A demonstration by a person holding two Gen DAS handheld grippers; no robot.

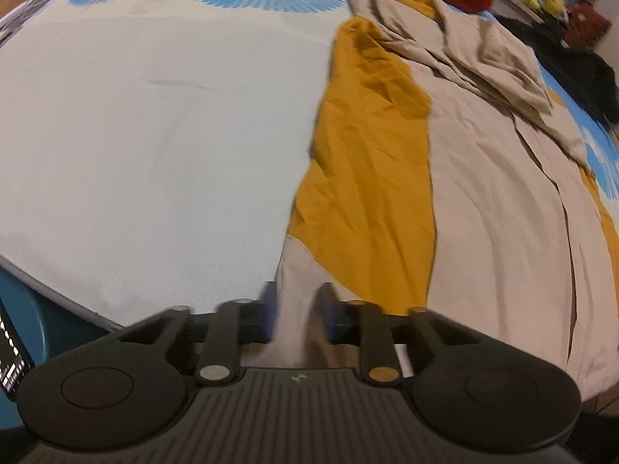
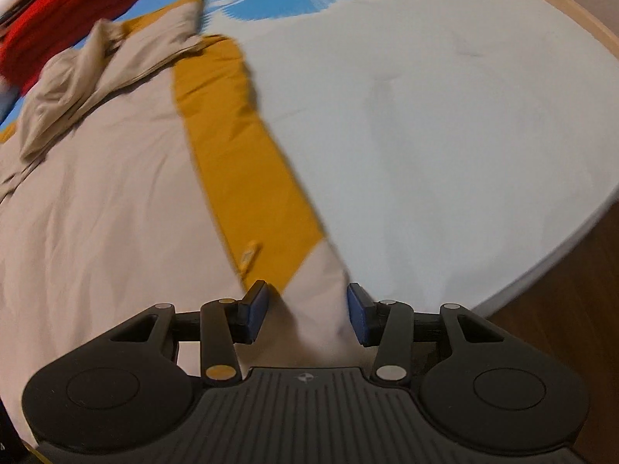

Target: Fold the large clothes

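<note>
Lying flat along the near edge of the bed [image 1: 135,135], the garment [image 1: 503,201] is a wide, soft, creased sheet of beige cloth with a mustard-yellow lining turned out in long tapering bands. The left gripper [image 1: 298,309] has its blue pads drawn close on a narrow beige fold, pinching it, though blur softens the contact. The right gripper [image 2: 305,309] stands half spread, a beige corner of the same garment running up between its pads; whether they press on it cannot be told. A rumpled hood or collar bunches at the garment's far end. The bedsheet is smooth, pale, printed with blue fan shapes. Beyond, toward the far edge, lies a red knit bundle [image 2: 58,31].
</note>
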